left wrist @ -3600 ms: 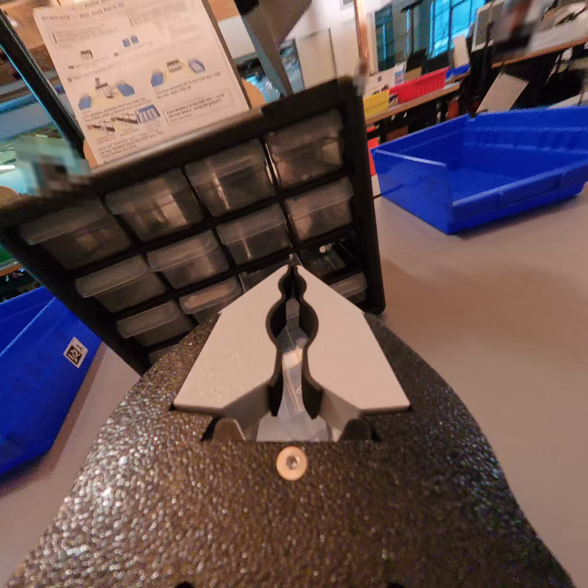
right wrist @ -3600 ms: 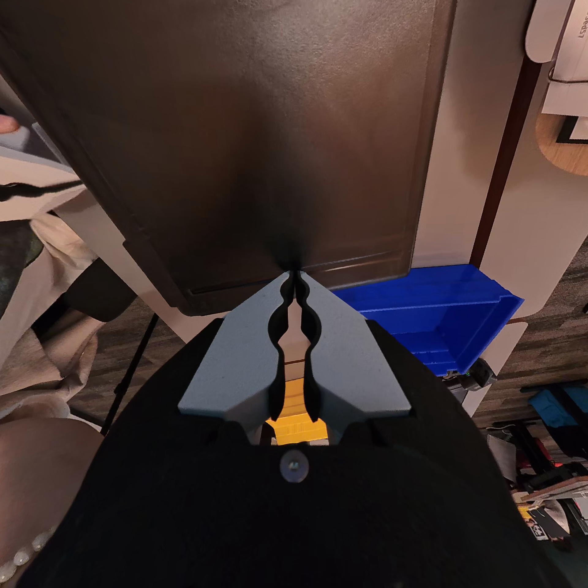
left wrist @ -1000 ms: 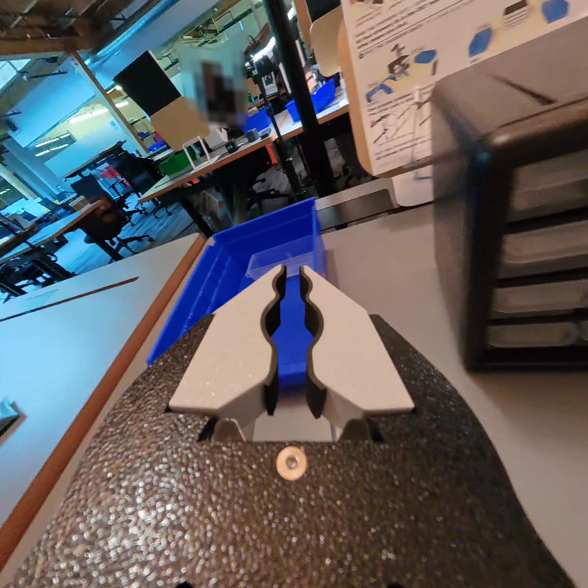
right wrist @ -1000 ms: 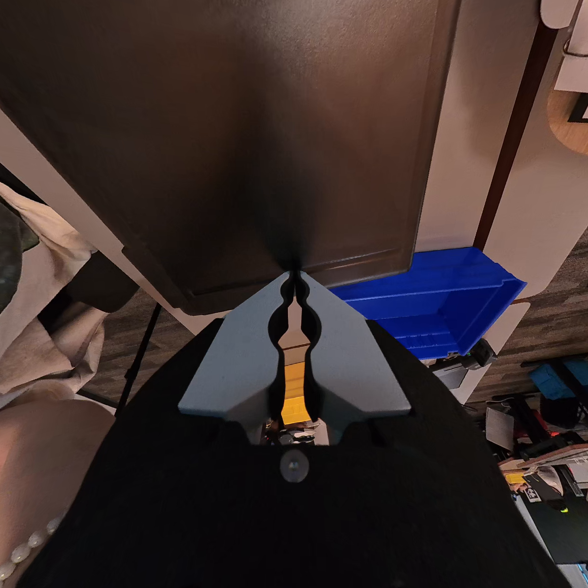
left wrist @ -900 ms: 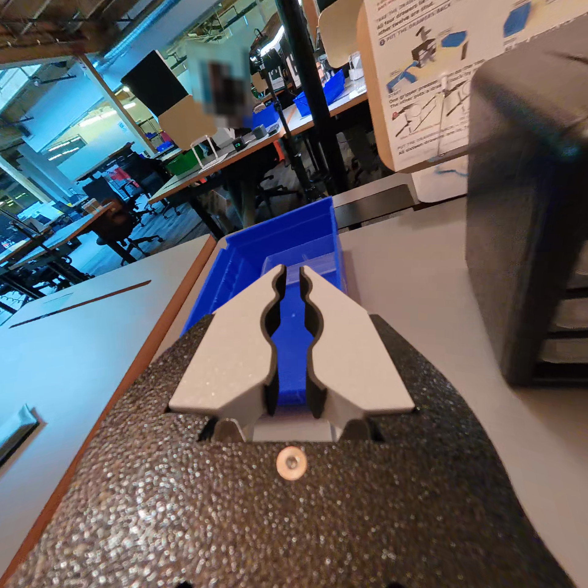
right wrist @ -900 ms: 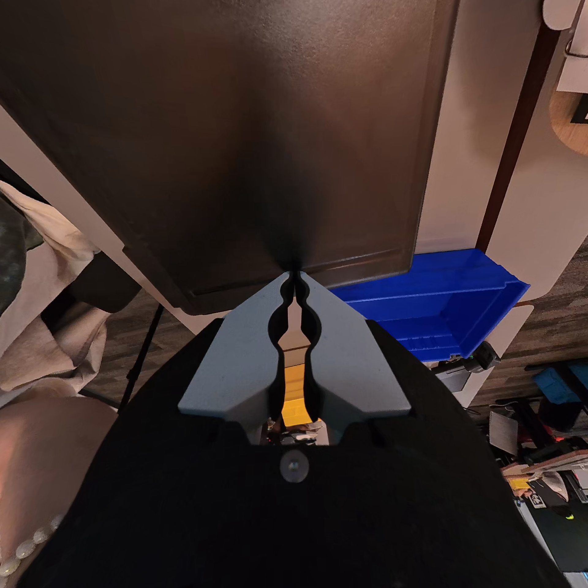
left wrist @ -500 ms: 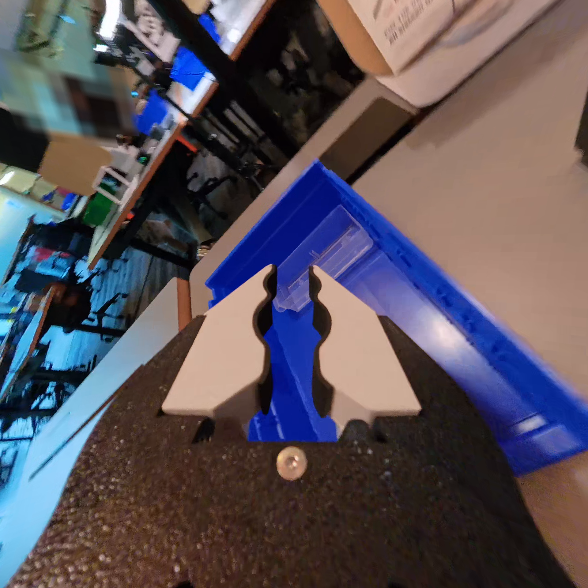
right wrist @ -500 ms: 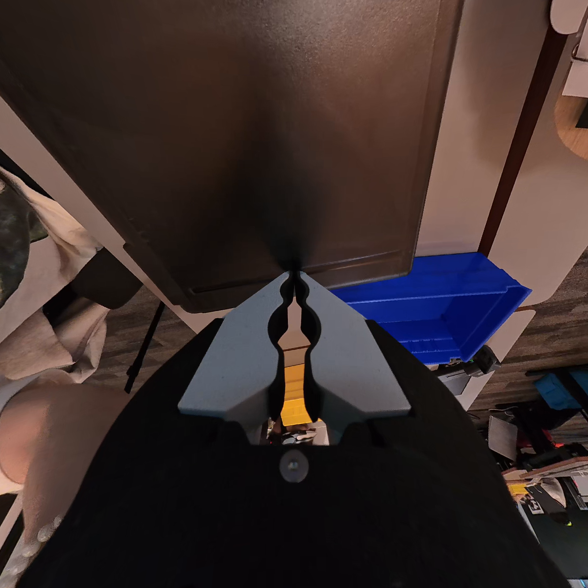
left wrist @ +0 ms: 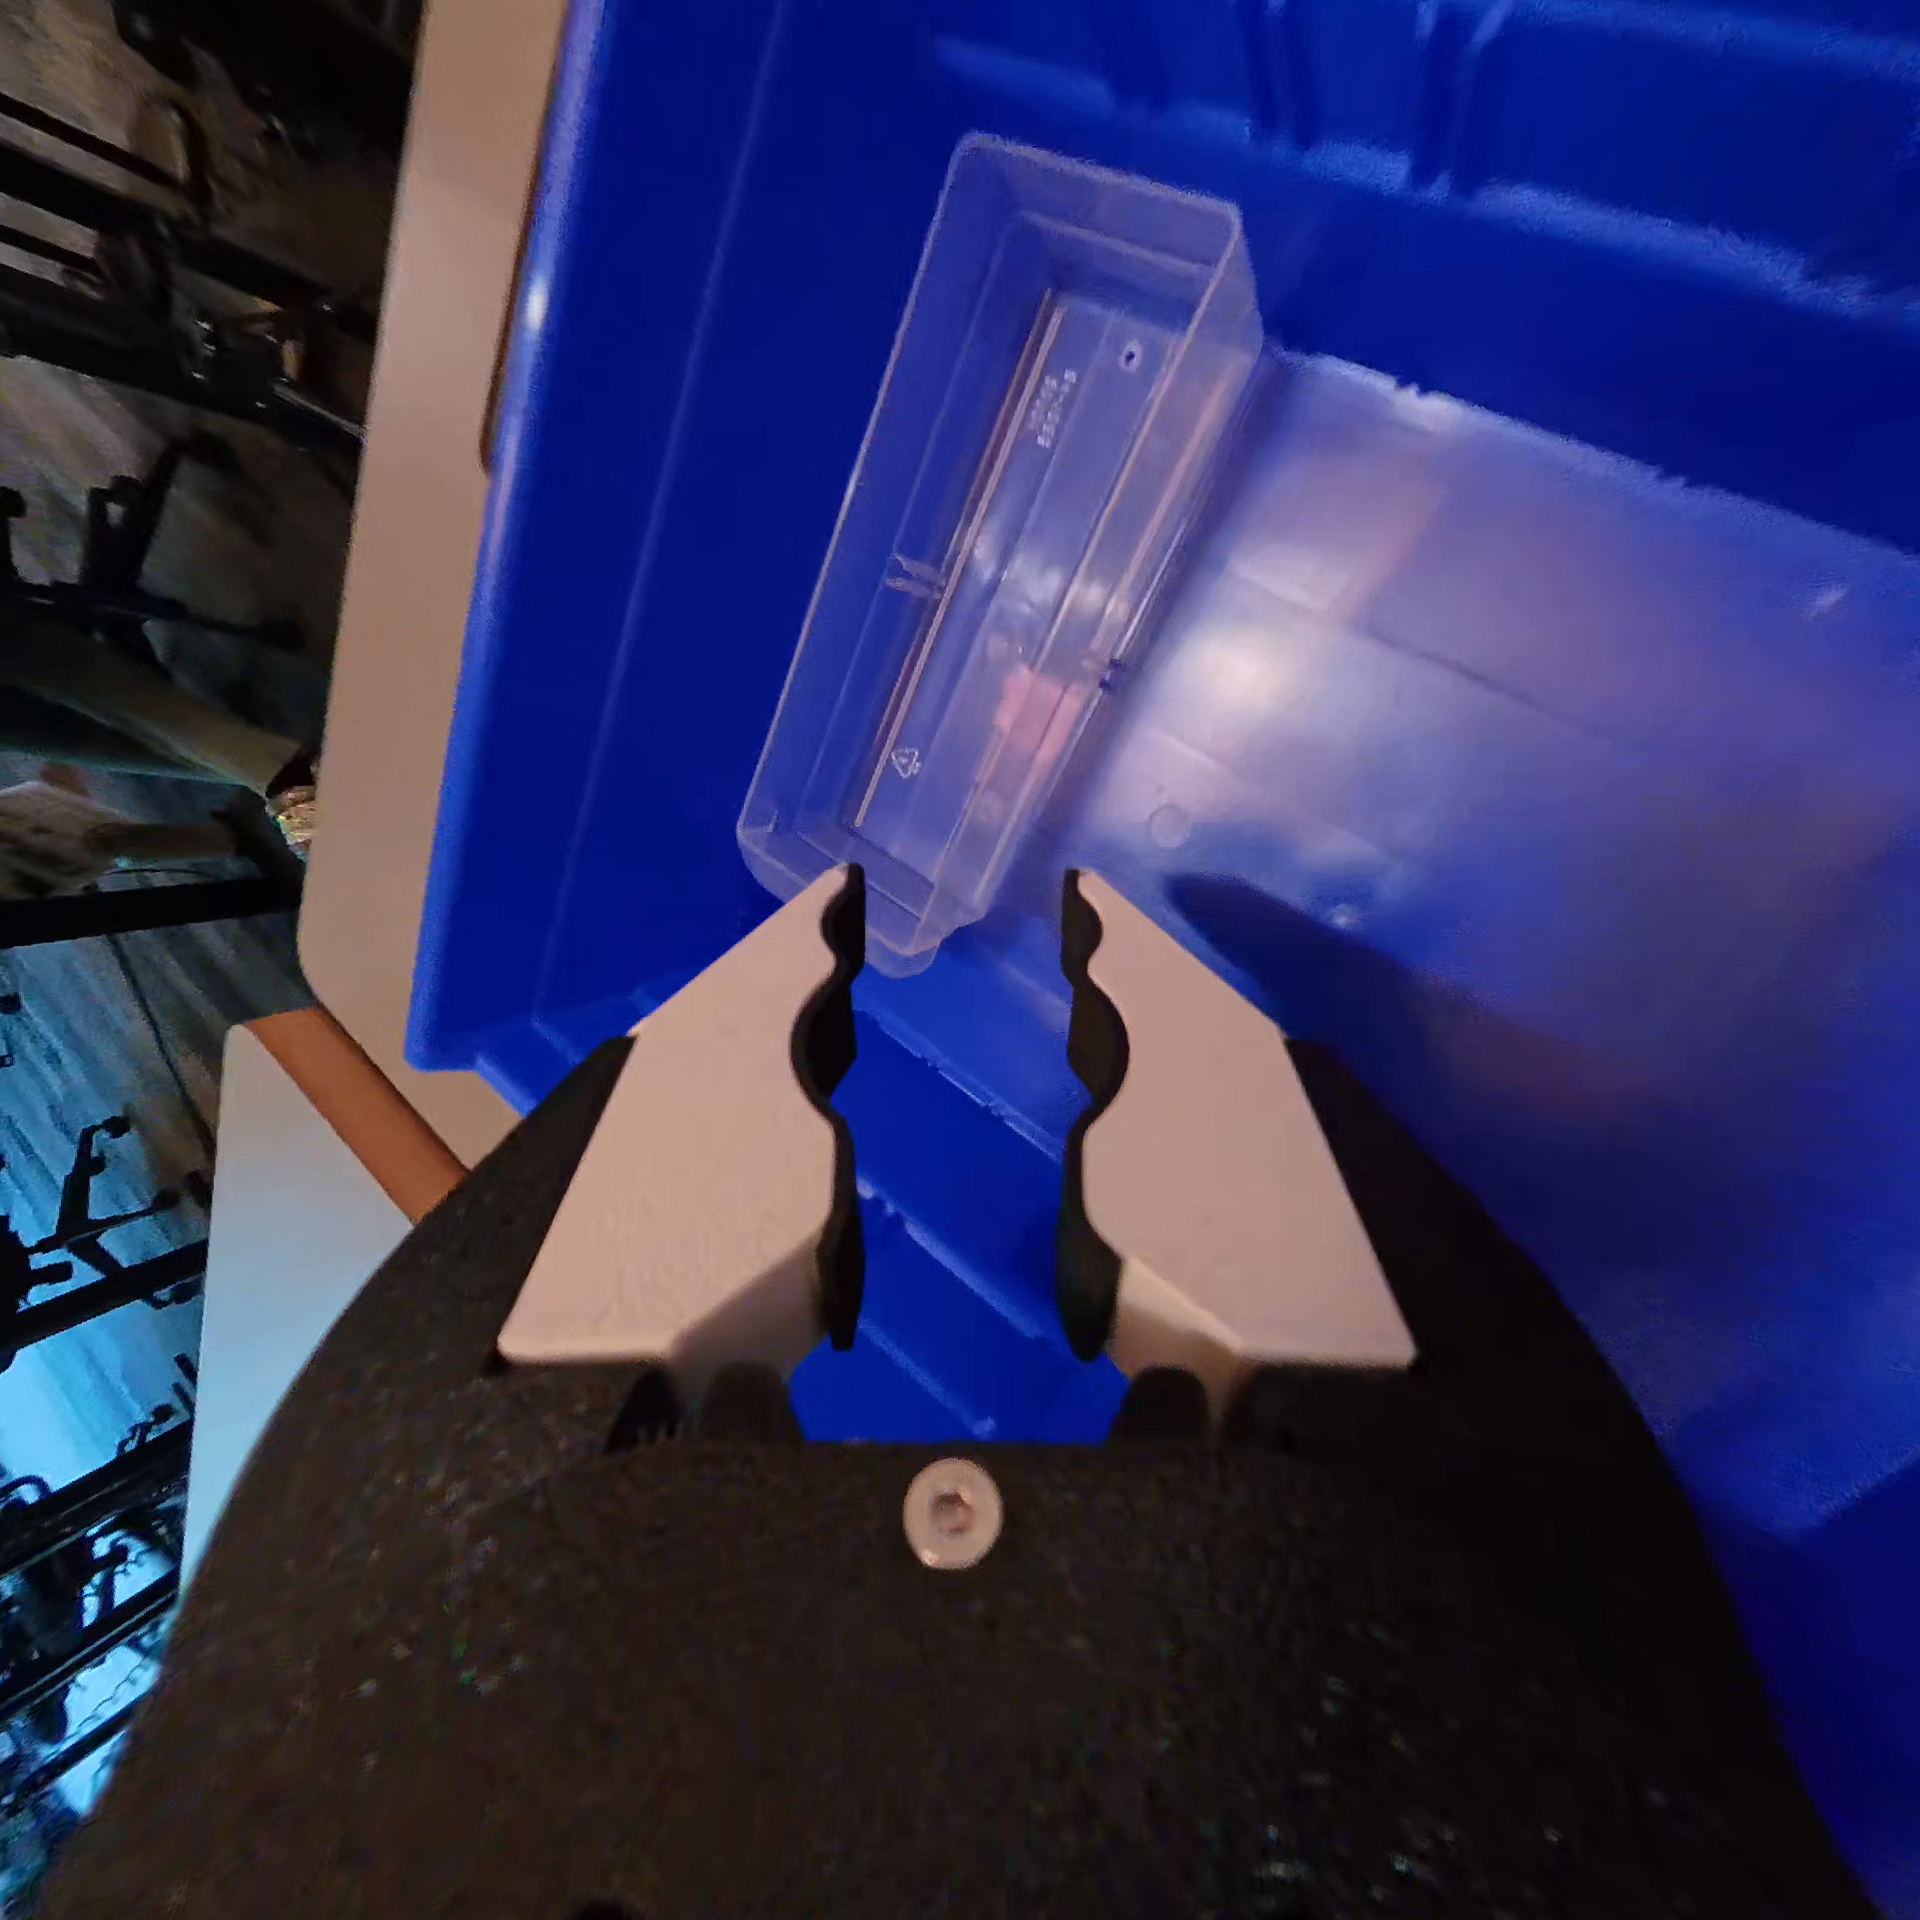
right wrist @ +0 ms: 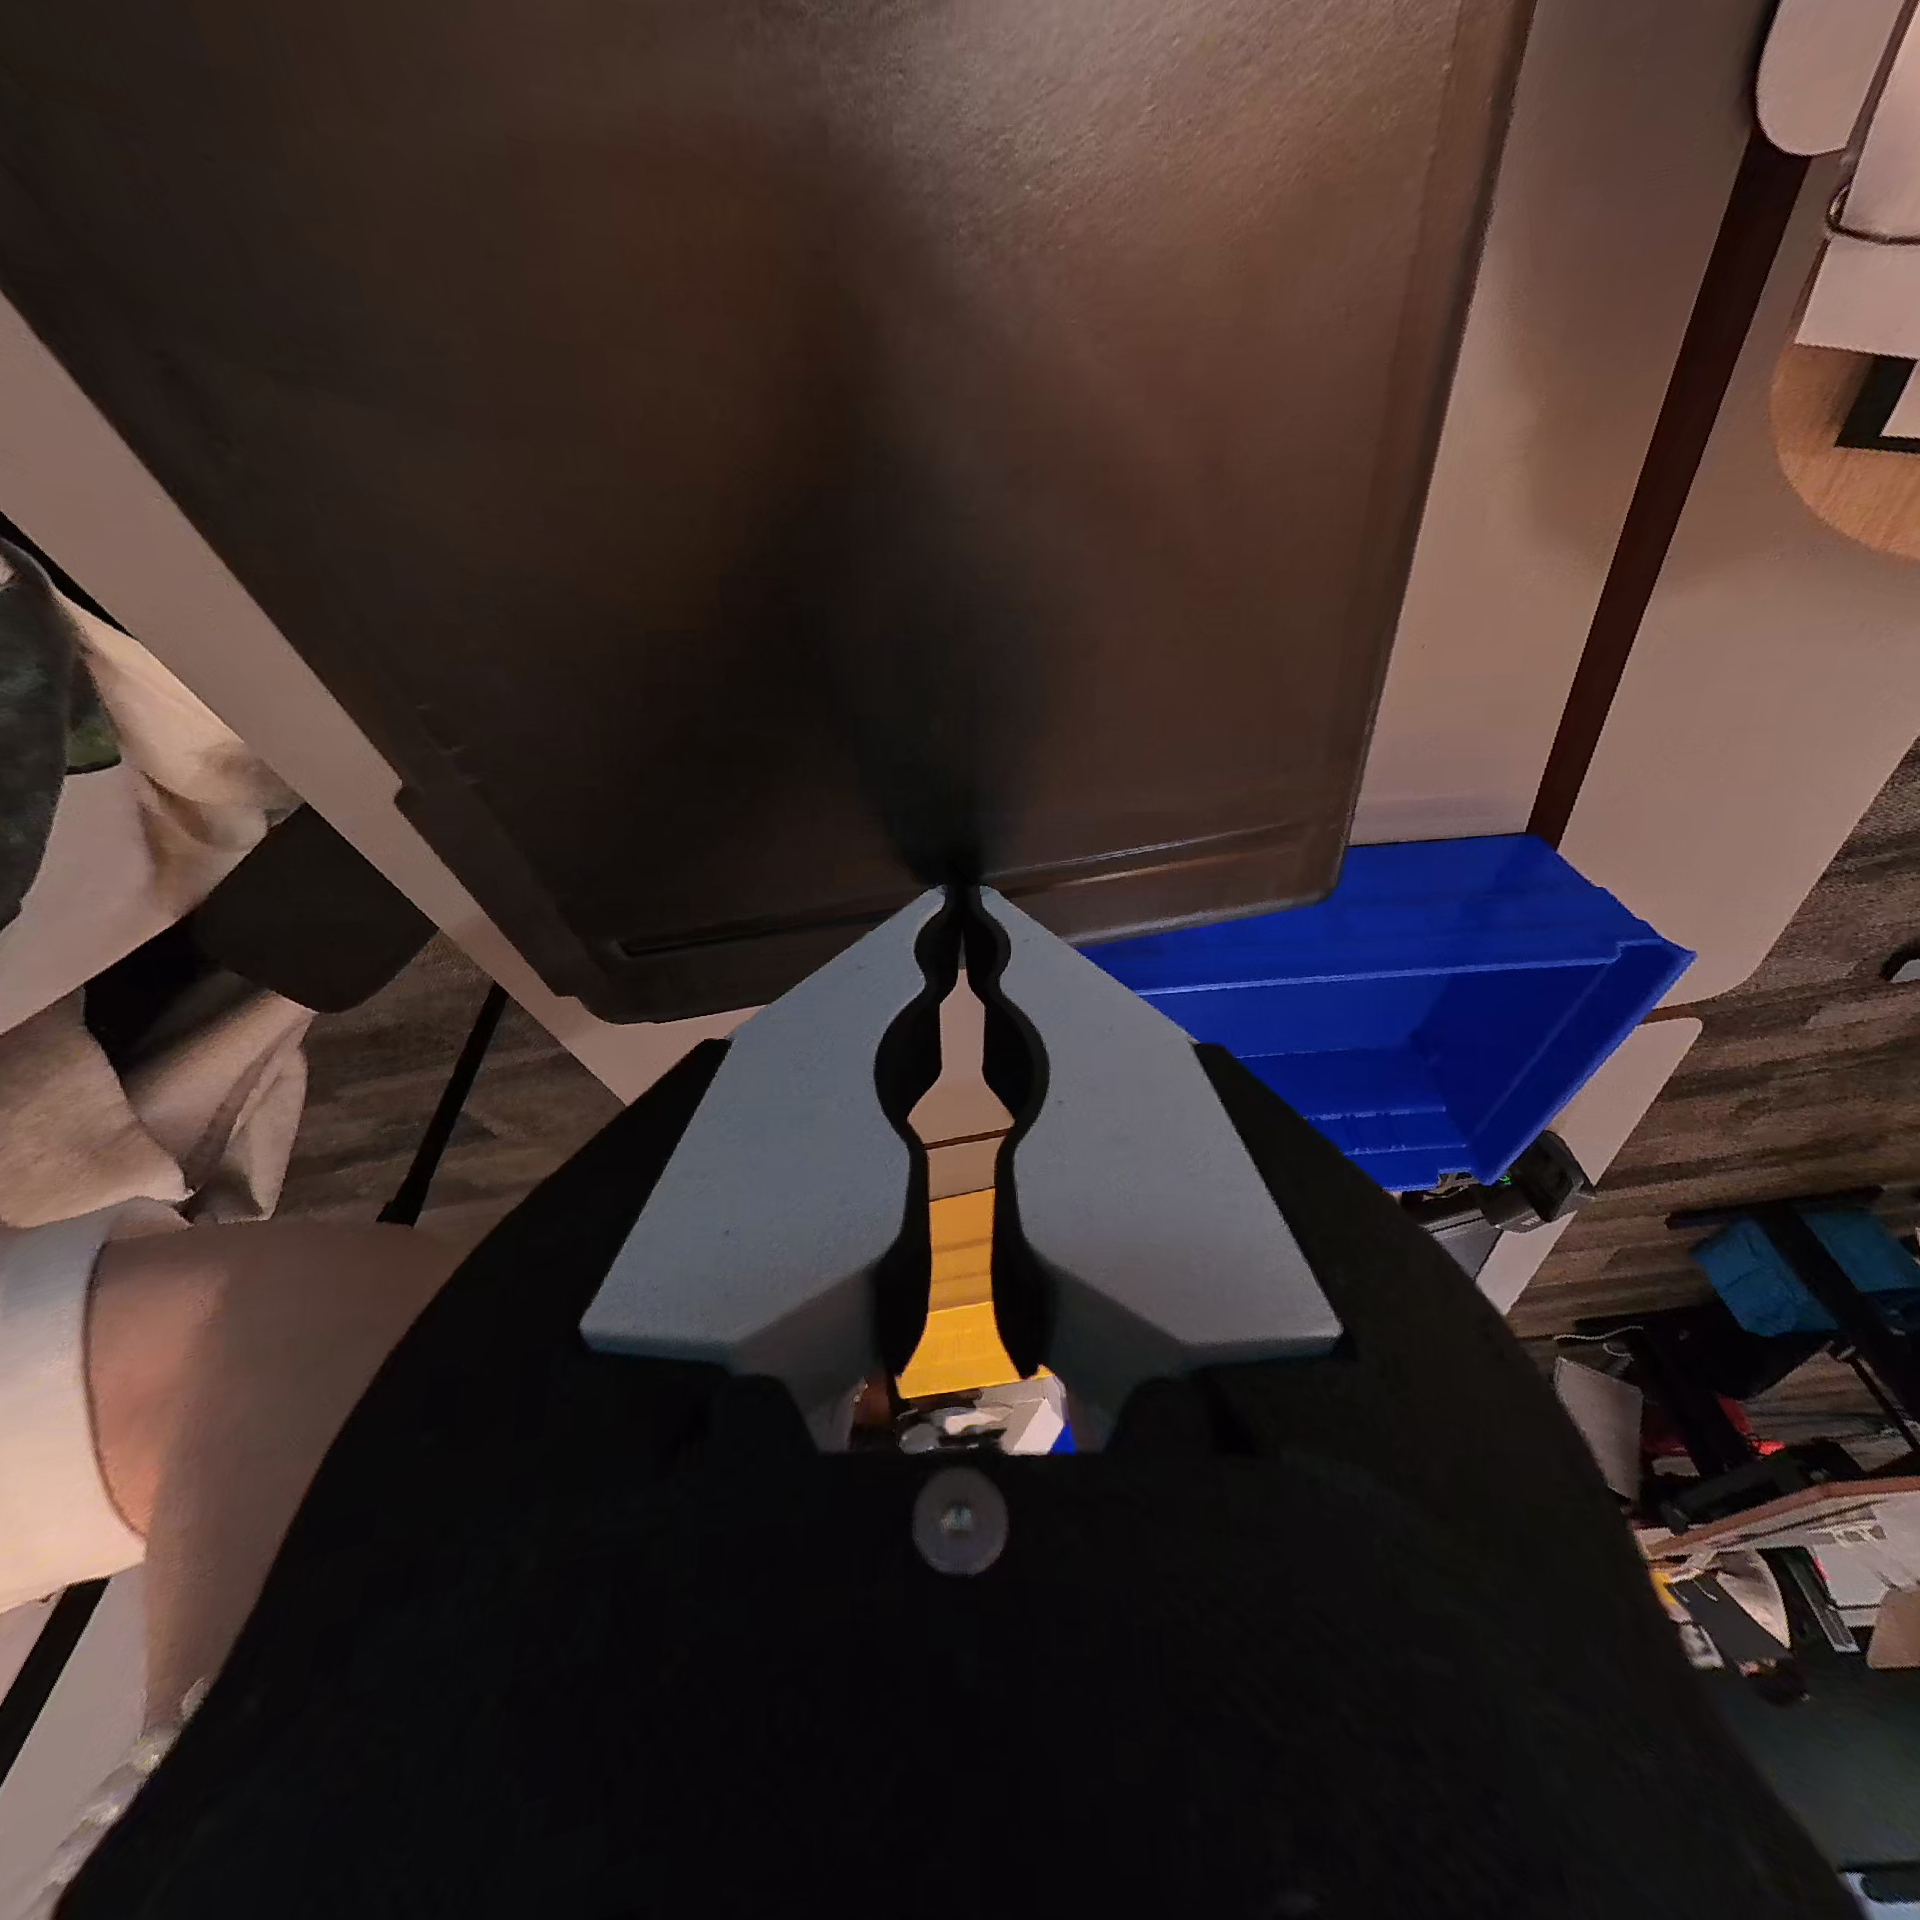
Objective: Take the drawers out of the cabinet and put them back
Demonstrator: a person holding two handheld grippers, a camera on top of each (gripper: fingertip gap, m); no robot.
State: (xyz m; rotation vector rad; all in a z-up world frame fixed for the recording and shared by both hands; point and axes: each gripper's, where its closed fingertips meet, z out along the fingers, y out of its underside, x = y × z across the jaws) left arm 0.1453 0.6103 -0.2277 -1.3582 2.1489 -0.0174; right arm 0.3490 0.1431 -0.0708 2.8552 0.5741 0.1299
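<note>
The left gripper (left wrist: 961, 883) points down into a blue bin (left wrist: 1558, 312) that sits on a pale surface (left wrist: 364, 520). Its 2 fingers (left wrist: 727, 1122) stand clearly apart with nothing between them. A single clear plastic drawer (left wrist: 997, 540) lies on the floor of the bin, open side up and angled across the view. Its near end sits just beyond the fingertips, with the left fingertip at the drawer's near corner; whether they touch cannot be told. The drawer looks empty, apart from reflections on its bottom.

In the right wrist view, the right gripper (right wrist: 961, 891) has its fingers (right wrist: 1153, 1164) closed together at the tips, which press against the edge of the dark cabinet (right wrist: 831, 416). Only a plain dark panel of the cabinet fills the upper part of that view, so its drawer fronts are hidden here. Whether the tips pinch a lip of the panel or merely rest on it cannot be told. Behind the cabinet, another blue bin (right wrist: 1403, 1029) lies on a pale surface (right wrist: 1662, 727). A person's arm (right wrist: 208, 1382) with a light sleeve shows at the left edge.
</note>
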